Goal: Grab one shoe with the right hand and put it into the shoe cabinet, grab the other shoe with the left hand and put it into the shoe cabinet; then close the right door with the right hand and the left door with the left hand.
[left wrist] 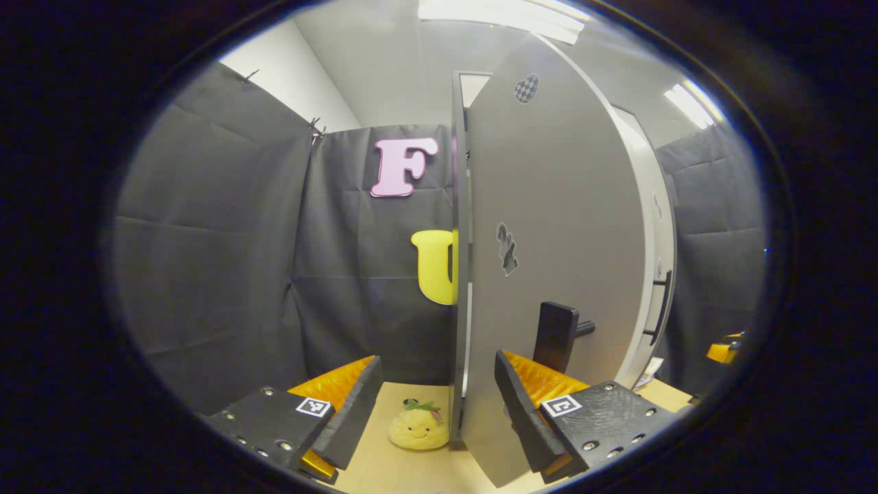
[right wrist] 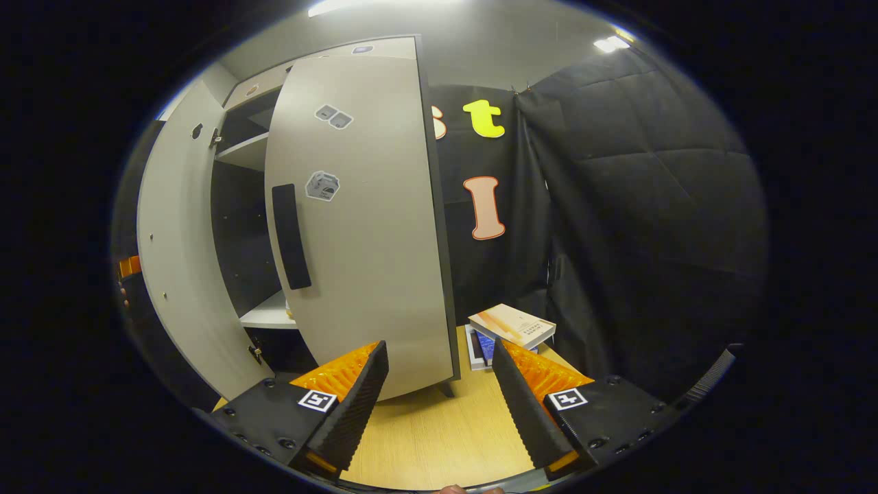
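The cabinet's left door [left wrist: 549, 206], grey with a black handle [left wrist: 555, 336], stands open right in front of my left gripper [left wrist: 439, 418]. That gripper is open, and the door's lower edge sits between its fingers without being pinched. The right door [right wrist: 363, 226], with its black handle [right wrist: 291, 237], stands partly open ahead of my right gripper [right wrist: 439, 405], which is open with nothing in it. Between the two doors I see the dark cabinet inside with a white shelf [right wrist: 267, 317]. The left door [right wrist: 171, 261] shows its inner face at the left of the right gripper view.
A yellow plush toy [left wrist: 418, 427] lies on the wooden floor [right wrist: 439, 439] by the left door's foot. Books [right wrist: 511, 326] are stacked to the right of the cabinet. Black cloth walls close in on both sides. The other gripper [left wrist: 724, 350] shows at the far right.
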### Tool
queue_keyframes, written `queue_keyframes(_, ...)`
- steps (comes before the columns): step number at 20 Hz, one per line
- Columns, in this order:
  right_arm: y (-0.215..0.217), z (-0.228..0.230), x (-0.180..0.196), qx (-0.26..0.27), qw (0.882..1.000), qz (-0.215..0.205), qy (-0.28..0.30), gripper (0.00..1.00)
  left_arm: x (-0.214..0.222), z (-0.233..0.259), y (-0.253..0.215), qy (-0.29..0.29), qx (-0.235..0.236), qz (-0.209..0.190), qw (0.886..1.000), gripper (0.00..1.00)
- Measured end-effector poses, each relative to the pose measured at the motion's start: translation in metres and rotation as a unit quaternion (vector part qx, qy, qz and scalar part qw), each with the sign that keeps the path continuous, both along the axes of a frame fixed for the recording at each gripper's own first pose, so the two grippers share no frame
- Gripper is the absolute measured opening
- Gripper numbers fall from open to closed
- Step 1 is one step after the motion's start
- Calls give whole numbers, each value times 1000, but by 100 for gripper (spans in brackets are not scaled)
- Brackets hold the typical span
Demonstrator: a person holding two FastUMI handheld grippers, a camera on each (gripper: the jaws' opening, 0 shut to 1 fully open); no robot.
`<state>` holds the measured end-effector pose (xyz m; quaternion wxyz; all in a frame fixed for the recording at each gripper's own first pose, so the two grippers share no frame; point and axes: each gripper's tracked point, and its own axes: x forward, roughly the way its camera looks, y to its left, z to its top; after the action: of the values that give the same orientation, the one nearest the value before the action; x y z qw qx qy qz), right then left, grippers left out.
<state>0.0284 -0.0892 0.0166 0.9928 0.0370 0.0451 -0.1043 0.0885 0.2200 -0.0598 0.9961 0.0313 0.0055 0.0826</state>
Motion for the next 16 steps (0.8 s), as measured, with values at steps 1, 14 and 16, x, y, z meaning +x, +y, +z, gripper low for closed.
queue_keyframes(1, -2, -3, 4, 5, 1000, 9, 3, 96, 1, 1, -7, 0, 5, 10, 1000, 94)
queue_keyframes(14, -93, 7, 24, 20, 1000, 9, 0, 97, 60, -14, -133, -18, -11, 25, 999, 93)
queue_keyframes(16, -105, 10, 22, 20, 1000, -1, -2, 98, 63, -7, -137, -26, 3, 34, 999, 93)
